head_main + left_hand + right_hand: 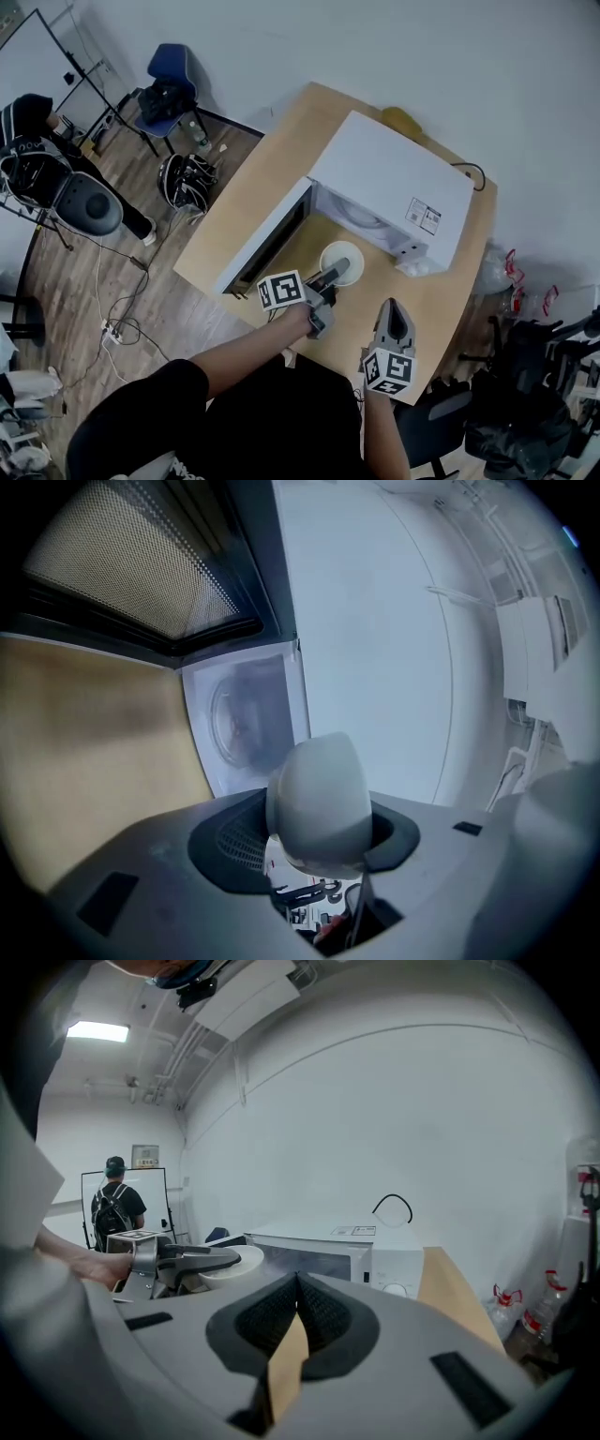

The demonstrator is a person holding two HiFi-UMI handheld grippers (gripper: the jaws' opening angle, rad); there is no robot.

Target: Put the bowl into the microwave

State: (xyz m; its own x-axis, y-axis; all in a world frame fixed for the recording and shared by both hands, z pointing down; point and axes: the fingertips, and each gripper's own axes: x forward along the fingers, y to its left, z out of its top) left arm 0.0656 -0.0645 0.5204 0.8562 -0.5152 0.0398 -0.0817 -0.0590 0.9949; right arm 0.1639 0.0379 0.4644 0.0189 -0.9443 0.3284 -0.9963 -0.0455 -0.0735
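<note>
A white bowl (343, 260) hangs just outside the open front of the white microwave (394, 178), over the wooden table (272, 159). My left gripper (330, 275) is shut on the bowl's near rim. In the left gripper view the bowl (319, 799) sits edge-on between the jaws, with the microwave cavity and its glass turntable (246, 714) straight ahead and the opened door (131, 564) at upper left. My right gripper (395, 326) hovers to the right of the bowl, near the table's front edge. Its pads (309, 1312) meet at the tip with nothing held.
A crumpled clear wrapper (417, 265) lies by the microwave's right front corner, and a black cable (469, 173) runs behind it. A blue chair (169, 84), bags and cables crowd the floor to the left. A person with a backpack (117, 1208) stands far off.
</note>
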